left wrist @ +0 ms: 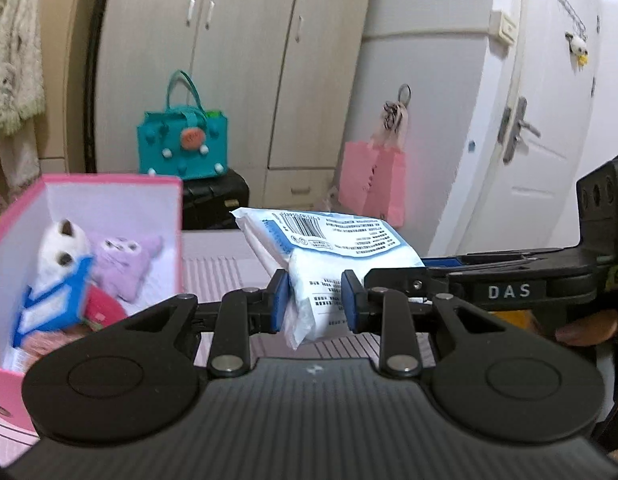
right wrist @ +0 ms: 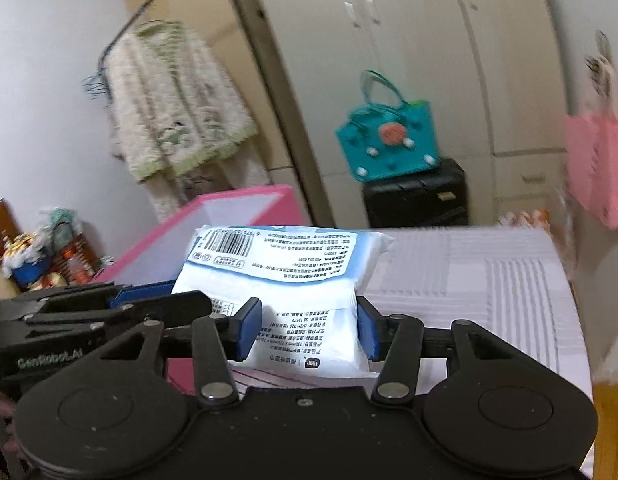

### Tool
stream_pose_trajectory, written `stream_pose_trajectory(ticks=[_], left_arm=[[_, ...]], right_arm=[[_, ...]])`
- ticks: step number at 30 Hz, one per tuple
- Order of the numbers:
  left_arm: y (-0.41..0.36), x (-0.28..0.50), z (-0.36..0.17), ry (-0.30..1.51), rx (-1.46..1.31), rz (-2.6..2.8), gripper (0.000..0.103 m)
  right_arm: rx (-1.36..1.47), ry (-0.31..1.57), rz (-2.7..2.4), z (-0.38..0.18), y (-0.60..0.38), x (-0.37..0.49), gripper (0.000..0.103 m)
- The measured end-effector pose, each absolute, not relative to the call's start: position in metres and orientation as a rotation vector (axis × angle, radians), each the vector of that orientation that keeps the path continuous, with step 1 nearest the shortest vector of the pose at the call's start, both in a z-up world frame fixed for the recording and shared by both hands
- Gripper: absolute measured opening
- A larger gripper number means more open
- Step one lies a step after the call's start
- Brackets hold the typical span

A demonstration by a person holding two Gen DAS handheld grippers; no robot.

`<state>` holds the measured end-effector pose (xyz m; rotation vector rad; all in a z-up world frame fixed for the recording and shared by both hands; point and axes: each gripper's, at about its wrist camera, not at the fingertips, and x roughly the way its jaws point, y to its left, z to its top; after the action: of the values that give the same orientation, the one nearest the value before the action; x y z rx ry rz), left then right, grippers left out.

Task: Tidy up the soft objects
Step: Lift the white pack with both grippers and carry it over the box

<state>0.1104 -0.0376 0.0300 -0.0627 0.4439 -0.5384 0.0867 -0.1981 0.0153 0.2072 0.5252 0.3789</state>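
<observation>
A white and blue tissue pack (left wrist: 329,256) hangs in the air above the bed, held from two sides. My left gripper (left wrist: 315,300) is shut on its near end. My right gripper (right wrist: 309,330) is shut on the same pack (right wrist: 285,280) and reaches in from the right in the left wrist view. A pink box (left wrist: 109,192) stands to the left and holds a white plush cat (left wrist: 63,252), a purple plush (left wrist: 123,264), a blue pack (left wrist: 53,304) and a red soft item (left wrist: 105,308). The box also shows in the right wrist view (right wrist: 245,208).
A pink striped bed cover (right wrist: 469,280) lies below. A teal handbag (left wrist: 185,140) sits on a black case (left wrist: 217,200) by the wardrobe. A pink bag (left wrist: 373,184) hangs by the white door (left wrist: 549,100). A fluffy garment (right wrist: 173,104) hangs at the left.
</observation>
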Motion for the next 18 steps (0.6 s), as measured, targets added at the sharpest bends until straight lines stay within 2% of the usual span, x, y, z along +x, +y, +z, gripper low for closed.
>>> stream_pose_trajectory(ticks=[4, 14, 18], left_arm=[[-0.014, 0.107, 0.046, 0.430, -0.045, -0.525, 0.027], [0.046, 0.110, 0.079, 0.471, -0.010, -0.442, 0.027], [0.069, 0.122, 0.083, 0.520, 0.011, -0.383, 0.027]], right_arm=[[0.122, 0.510, 0.443, 0.038, -0.176, 0.091, 0.061], [-0.007, 0.528, 0.613, 0.075, -0.118, 0.121, 0.061], [-0.016, 0.561, 0.682, 0.077, -0.093, 0.143, 0.056]])
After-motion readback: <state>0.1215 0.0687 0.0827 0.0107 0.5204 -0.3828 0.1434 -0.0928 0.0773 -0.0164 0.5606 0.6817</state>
